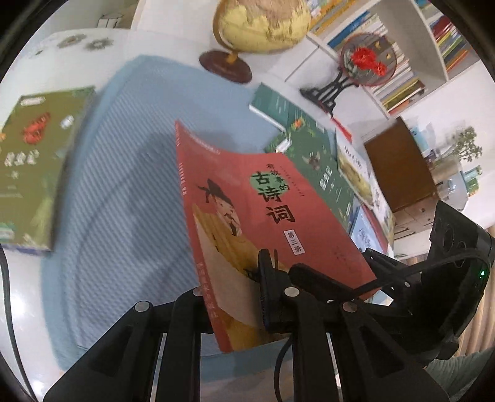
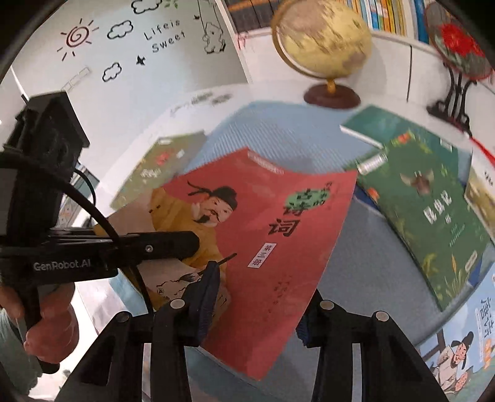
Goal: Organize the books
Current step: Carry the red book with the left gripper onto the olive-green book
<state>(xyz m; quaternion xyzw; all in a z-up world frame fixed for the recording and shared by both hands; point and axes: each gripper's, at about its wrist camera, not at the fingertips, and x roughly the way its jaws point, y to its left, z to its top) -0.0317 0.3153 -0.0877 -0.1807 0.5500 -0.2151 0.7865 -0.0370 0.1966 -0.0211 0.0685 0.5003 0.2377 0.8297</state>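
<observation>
A red book with a figure in a yellow robe on its cover hangs tilted above the blue mat. My left gripper is shut on its near edge: one finger lies on the cover, the other is hidden under the book. In the right wrist view the same red book sits between the pads of my right gripper, which is shut on it. The left gripper's finger reaches onto the cover from the left, with a hand below it.
An olive-green book lies at the mat's left edge. Several overlapping books, green and light blue, lie to the right. A globe and a fan ornament on a black stand stand behind, before a white bookshelf.
</observation>
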